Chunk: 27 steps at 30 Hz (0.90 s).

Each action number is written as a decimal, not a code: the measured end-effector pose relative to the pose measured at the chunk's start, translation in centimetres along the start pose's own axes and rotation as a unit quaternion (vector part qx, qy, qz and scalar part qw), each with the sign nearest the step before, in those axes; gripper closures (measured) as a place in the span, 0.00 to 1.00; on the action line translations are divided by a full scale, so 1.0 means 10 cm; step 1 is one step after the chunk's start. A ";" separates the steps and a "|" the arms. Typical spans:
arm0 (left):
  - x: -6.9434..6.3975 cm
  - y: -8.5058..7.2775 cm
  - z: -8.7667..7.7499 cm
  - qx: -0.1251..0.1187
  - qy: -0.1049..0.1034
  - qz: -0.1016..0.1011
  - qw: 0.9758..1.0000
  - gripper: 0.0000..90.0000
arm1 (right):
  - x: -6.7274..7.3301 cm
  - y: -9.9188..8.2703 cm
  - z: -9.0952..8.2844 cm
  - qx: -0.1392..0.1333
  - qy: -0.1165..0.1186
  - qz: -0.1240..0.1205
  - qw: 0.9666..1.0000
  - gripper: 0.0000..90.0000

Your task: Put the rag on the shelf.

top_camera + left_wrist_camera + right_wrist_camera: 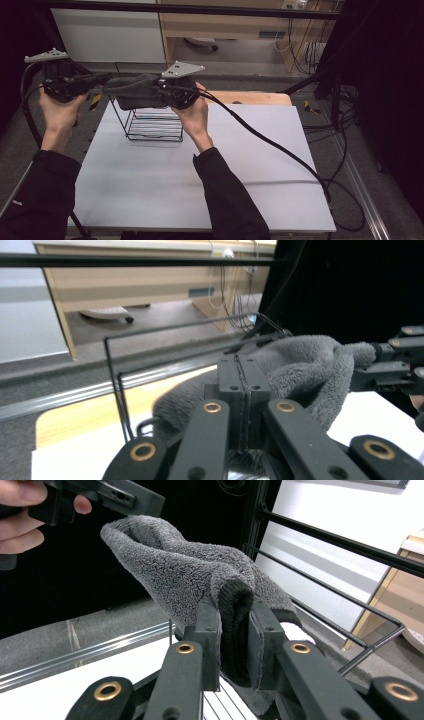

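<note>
Your left gripper and right gripper each pinch an end of the grey towel, stretched between them above the wire rack; next, probably lower it evenly onto the rack

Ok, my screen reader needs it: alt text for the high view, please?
Two hand-held grippers, left and right, stretch a grey towel between them above a black wire rack. The rack stands at the far left of a white table; the person's dark sleeves enter from below.
</note>
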<state>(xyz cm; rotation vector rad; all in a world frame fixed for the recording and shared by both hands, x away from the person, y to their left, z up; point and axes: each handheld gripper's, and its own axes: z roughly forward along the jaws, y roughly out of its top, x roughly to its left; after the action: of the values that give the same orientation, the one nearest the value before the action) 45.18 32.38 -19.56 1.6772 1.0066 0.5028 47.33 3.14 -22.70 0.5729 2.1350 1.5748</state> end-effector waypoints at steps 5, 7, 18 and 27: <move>-0.03 -0.07 0.02 0.015 -0.014 0.006 1.000 1.00 | 0.02 -0.01 -0.01 0.005 0.005 0.001 1.000 0.81; -0.04 -0.10 0.02 0.022 -0.016 0.008 1.000 1.00 | 0.02 -0.01 -0.02 0.009 0.007 0.003 1.000 0.75; -0.05 -0.30 0.07 0.050 -0.021 0.023 0.998 1.00 | 0.00 0.09 -0.15 -0.007 0.012 0.012 1.000 0.41; -0.01 -0.48 0.18 0.067 -0.019 0.022 0.997 1.00 | -0.04 0.08 -0.01 0.016 0.037 0.045 0.998 0.96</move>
<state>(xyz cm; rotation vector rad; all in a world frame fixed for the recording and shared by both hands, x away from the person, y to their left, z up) 44.74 31.67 -24.63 1.8256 0.9953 0.4383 47.69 3.08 -21.84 0.6381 2.2199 1.6361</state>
